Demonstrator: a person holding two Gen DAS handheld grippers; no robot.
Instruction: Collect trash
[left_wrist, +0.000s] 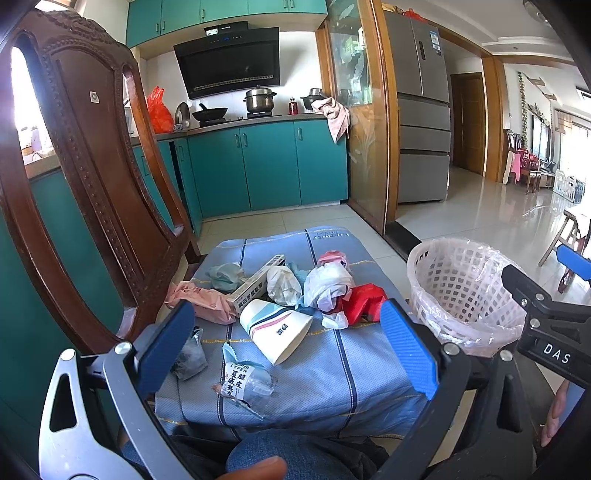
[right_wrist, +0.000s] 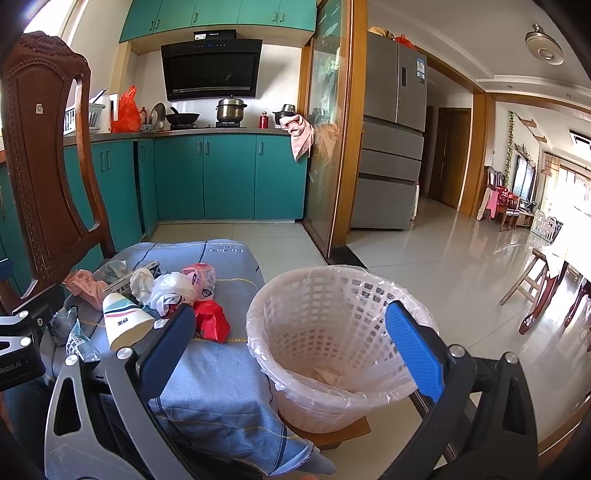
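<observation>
Left gripper (left_wrist: 286, 345) wide open and empty, poised above the near half of a cloth-covered bench (left_wrist: 369, 369), blue pads framing a tipped paper cup (left_wrist: 277, 330). Right gripper (right_wrist: 291, 347) likewise spread wide with nothing held, aimed at a white lattice wastebasket (right_wrist: 325, 295) lined with a thin clear bag, set just right of the bench on a low wooden stand. Trash all on the cloth: snack wrapper (left_wrist: 245, 384) nearest, grey crumpled foil (left_wrist: 190, 354) at the near left, pink paper wad (left_wrist: 203, 299) at the left beside a long carton (left_wrist: 255, 282), white plastic bags (left_wrist: 321, 284) at the middle, red wrapper (left_wrist: 364, 301) toward the right, pink-labelled packet (left_wrist: 334, 258) farther back. Basket nearly bare, only a scrap or so at the bottom, so work judged barely begun. Risks from here: cup on its side and round, likely to roll or crush if pinched off-centre; thin bags and wrappers liable to slip out of the pads or drag neighbours along; loose cloth apt to get pinched with flat pieces and tug the whole pile; light basket on a small stand easily knocked over by a clipped rim; liner likely to snag on a pad; carved chair (left_wrist: 92, 166) close on the left limiting swing room.
</observation>
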